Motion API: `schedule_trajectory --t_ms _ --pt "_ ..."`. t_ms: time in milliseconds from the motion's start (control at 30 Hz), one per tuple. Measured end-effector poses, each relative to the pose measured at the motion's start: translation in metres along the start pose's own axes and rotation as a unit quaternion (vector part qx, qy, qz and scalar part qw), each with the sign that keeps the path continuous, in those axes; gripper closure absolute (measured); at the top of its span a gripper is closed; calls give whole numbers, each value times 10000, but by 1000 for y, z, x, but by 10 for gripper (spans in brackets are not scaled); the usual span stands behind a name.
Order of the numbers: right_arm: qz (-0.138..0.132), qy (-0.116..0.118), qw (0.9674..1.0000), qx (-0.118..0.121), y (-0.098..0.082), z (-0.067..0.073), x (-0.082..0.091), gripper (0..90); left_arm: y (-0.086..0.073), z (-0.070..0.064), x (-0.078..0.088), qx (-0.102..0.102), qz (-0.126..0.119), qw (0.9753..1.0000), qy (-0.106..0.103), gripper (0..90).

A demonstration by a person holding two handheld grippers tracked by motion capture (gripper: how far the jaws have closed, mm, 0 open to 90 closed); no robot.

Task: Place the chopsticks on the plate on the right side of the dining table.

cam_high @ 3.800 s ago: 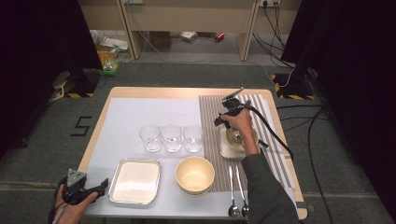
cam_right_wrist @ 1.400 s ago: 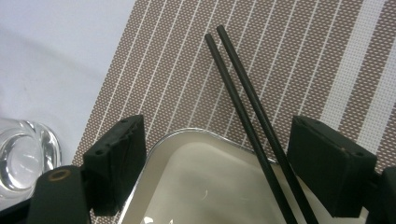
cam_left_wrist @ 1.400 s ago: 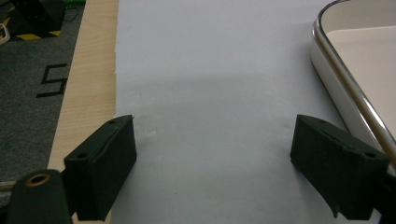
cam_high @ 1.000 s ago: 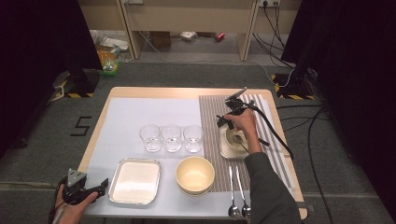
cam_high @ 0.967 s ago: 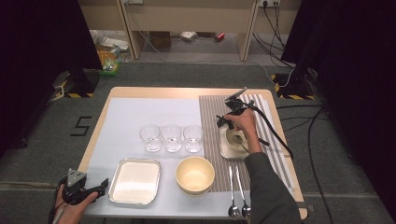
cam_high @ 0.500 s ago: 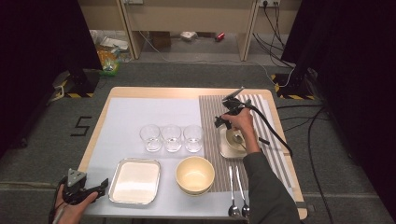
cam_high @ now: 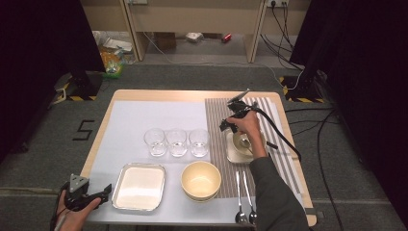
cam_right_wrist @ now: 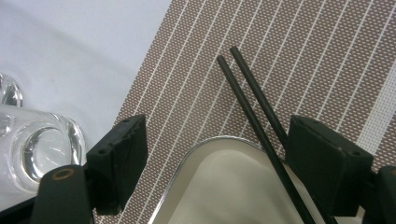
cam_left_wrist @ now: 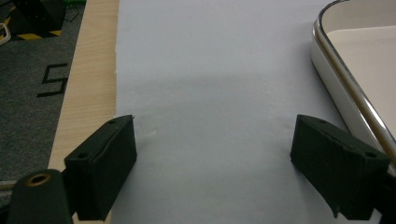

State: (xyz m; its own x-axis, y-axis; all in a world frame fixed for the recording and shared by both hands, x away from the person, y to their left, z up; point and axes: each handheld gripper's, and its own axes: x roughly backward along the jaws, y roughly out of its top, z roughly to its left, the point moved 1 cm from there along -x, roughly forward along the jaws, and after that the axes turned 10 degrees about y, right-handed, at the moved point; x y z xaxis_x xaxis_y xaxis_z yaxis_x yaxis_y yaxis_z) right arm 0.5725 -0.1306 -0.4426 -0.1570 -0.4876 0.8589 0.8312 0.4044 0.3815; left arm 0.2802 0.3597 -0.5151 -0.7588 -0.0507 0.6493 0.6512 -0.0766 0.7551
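While the left gripper (cam_high: 84, 198) rests at the counter's (cam_high: 159, 95) near corner beside a steel tray (cam_high: 139, 187), the right gripper (cam_high: 230, 122) hovers over a small dish (cam_high: 239, 150) on the striped mat (cam_high: 216, 120). Left gripper view: fingers (cam_left_wrist: 100, 163) wide apart, holding nothing, over white paper. Right gripper view: fingers (cam_right_wrist: 119, 161) spread, gripping nothing, straddling the dish rim and black chopsticks (cam_right_wrist: 252, 100).

Grey carpet floor (cam_high: 202, 77) surrounds a light wooden table (cam_high: 159, 95) covered by a pale blue sheet (cam_high: 144, 120). Beyond the right gripper, beige wooden furniture panels (cam_high: 192, 19) stand with white cables (cam_high: 168, 50) beneath. Black curtains (cam_high: 43, 53) hang both sides. Yellow-black hazard-taped stands (cam_high: 72, 89) sit on the carpet; a black floor marking (cam_high: 84, 130) lies ahead of the left gripper.
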Motion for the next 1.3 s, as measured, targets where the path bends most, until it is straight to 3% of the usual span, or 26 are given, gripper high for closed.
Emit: schedule_trajectory --t_ms 200,333,1300 --pt "-77 -122 9999 -69 1 -3 3 201 0 0 0 -2 0 10000 1 132" --pt "25 -176 9998 -100 2 -5 1 200 0 0 0 7 -30 10000 25 132" --pt "202 93 9998 -18 -1 3 -6 211 0 0 0 9 -13 10000 29 133"
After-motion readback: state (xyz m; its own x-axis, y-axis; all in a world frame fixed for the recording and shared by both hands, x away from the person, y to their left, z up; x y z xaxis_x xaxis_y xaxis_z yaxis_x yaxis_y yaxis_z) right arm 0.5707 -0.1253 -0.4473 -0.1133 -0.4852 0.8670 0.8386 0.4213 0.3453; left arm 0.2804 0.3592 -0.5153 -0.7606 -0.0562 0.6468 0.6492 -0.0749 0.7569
